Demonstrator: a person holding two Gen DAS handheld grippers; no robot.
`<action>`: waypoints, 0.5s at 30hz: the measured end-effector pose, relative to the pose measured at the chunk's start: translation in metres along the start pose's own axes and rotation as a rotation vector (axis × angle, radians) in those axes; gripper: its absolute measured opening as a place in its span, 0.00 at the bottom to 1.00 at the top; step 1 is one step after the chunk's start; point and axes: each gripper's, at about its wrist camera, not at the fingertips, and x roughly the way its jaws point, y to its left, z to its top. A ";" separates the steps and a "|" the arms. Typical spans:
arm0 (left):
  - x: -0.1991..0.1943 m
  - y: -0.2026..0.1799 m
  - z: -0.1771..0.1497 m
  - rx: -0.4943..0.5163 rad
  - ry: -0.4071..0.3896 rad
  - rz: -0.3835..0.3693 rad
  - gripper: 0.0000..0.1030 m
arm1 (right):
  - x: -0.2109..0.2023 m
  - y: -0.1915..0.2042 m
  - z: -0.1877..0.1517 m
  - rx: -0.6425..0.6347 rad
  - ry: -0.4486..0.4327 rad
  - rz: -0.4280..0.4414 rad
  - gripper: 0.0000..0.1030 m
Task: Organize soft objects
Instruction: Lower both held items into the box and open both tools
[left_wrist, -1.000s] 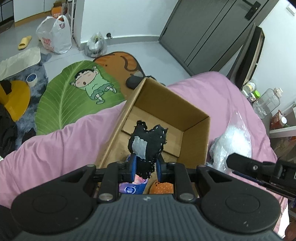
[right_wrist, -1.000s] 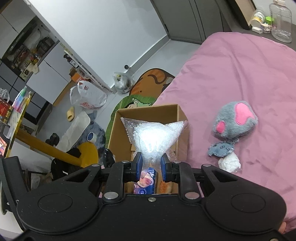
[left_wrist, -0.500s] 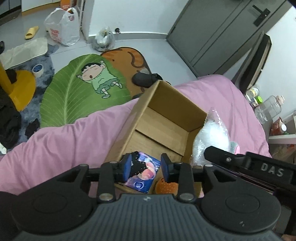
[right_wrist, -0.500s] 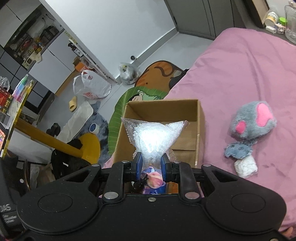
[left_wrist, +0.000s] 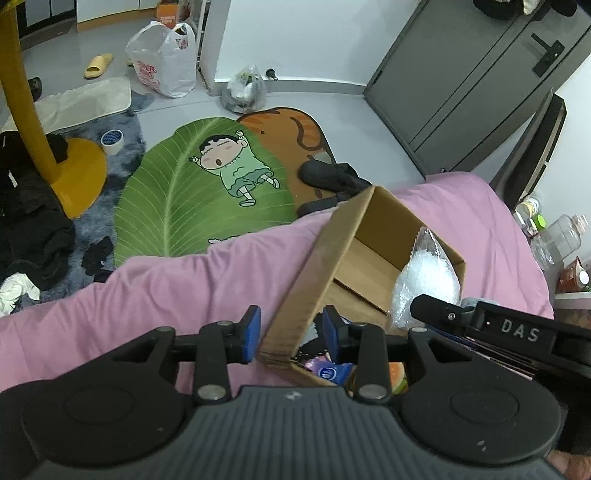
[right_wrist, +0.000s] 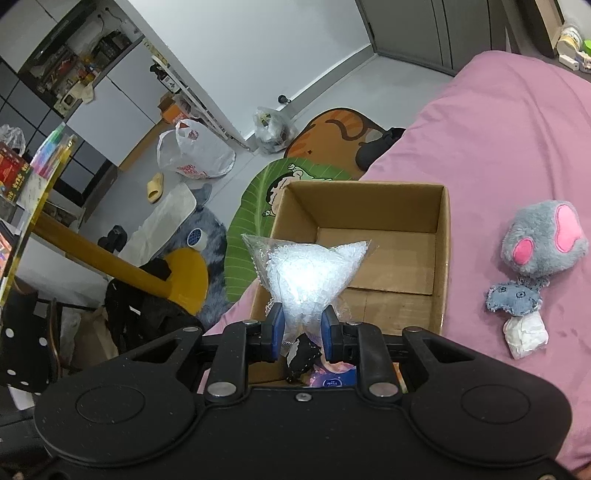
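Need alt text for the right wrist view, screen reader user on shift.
The right claw grips a clear bag of white filling above an open cardboard box on a pink bedspread. A grey and pink plush toy lies on the bedspread beside the box.

1. Your left gripper (left_wrist: 291, 332): a grey ribbed housing (left_wrist: 295, 428) carries a small centre screw (left_wrist: 291, 396).
2. Either side of the centre screw, a black round disc (left_wrist: 98, 406) is set in a black lobe.
3. Above the centre screw, two black fingers (left_wrist: 210, 354) end in blue pads (left_wrist: 252, 332); silver pivot screws (left_wrist: 208, 392) mark their bases.
4. Your right gripper (right_wrist: 302, 325): the same form, but with a smooth black housing (right_wrist: 303, 432), lightly speckled.
5. Its blue pads, black fingers and silver screws repeat the layout about its own centre screw.
6. Seen from the left wrist, its side bears white "DAS" lettering (left_wrist: 519, 334).
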 end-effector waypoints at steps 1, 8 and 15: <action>-0.001 0.001 0.000 0.001 -0.002 0.001 0.34 | 0.002 0.001 0.000 0.000 0.000 -0.005 0.20; -0.009 0.011 -0.004 -0.006 -0.029 -0.014 0.52 | 0.011 0.000 0.000 0.032 -0.001 0.012 0.37; -0.011 0.020 -0.006 -0.035 -0.036 -0.015 0.74 | -0.001 0.000 -0.008 0.031 0.011 0.017 0.53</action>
